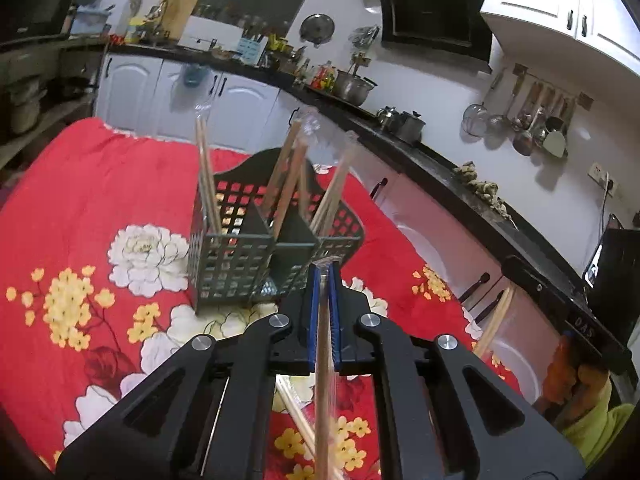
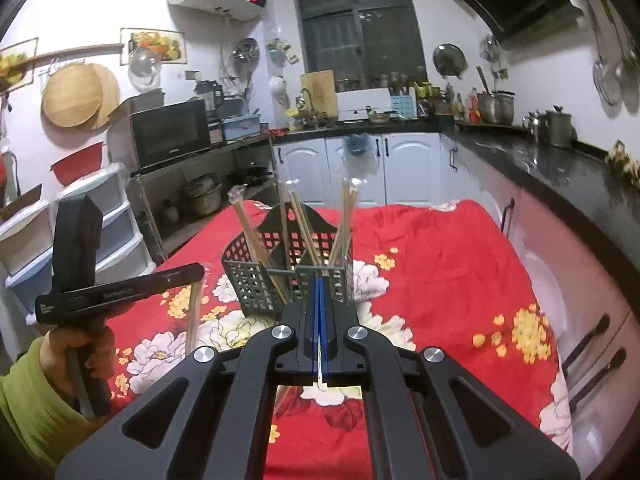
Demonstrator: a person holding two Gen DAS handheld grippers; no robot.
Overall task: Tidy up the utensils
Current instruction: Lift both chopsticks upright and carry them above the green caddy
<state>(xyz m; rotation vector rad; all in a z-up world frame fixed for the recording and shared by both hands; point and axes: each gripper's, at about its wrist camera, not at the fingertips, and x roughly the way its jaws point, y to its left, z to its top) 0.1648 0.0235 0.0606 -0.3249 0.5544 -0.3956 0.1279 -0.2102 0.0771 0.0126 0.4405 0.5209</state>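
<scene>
A grey-green lattice utensil basket (image 1: 240,256) (image 2: 252,280) stands on the red floral cloth, with several wrapped wooden chopstick pairs (image 1: 286,176) (image 2: 304,224) upright in its compartments. My left gripper (image 1: 326,270) sits just in front of the basket's right corner, shut on a wrapped chopstick pair (image 1: 323,380) that hangs down between its blue pads. In the right wrist view the left gripper (image 2: 120,292) is at the left with its chopsticks (image 2: 194,312) dangling. My right gripper (image 2: 319,280) is shut on another chopstick pair (image 2: 320,374) (image 1: 496,320), in front of the basket.
One more wrapped chopstick pair (image 1: 294,408) lies on the red cloth (image 2: 440,280) below the left gripper. A dark counter (image 2: 560,168) with pots runs along the right, white cabinets (image 2: 400,160) behind. A person's hand in a green sleeve (image 2: 36,400) holds the left gripper.
</scene>
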